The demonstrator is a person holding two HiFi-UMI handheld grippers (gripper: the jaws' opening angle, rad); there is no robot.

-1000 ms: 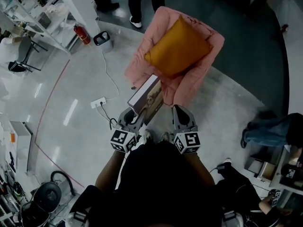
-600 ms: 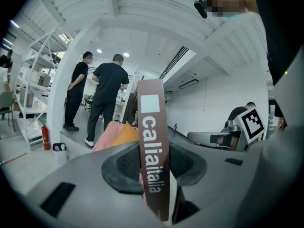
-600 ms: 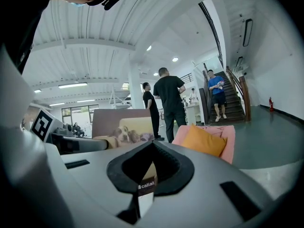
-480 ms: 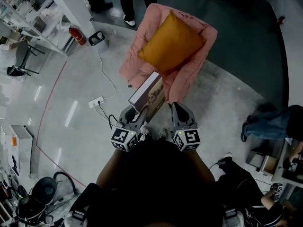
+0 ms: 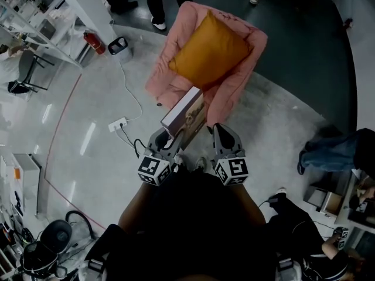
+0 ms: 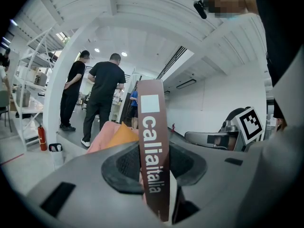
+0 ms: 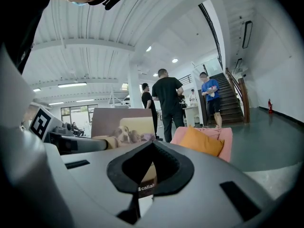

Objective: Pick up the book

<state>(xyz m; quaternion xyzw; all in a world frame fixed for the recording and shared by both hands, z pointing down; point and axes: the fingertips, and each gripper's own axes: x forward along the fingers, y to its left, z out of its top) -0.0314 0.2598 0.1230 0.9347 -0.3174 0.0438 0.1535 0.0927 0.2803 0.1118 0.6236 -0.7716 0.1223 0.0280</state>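
Left tongs (image 5: 166, 139) pinch the book (image 5: 186, 116) by its spine, centre of the head view. The book is held up on edge, clear of the pink armchair (image 5: 237, 89) in the upper middle. Right tongs (image 5: 221, 134) are pressed together and empty, just beside the book.

Risk (judgement): a one-edge grip on a large book. Its weight could pivot it or slide it out of the pads.

**Large, thin hardcover book** (image 5: 186, 116), shown with its brown spine (image 6: 152, 141) lettered "calia italia" in white and a cover photograph (image 7: 124, 127) of a dog lying on a pale sofa. The book is held aloft on edge, tilted. Its lower end is clamped between the fingers (image 6: 121, 167) of the left gripper (image 5: 167, 138), just in front of a pink padded armchair (image 5: 161, 81).
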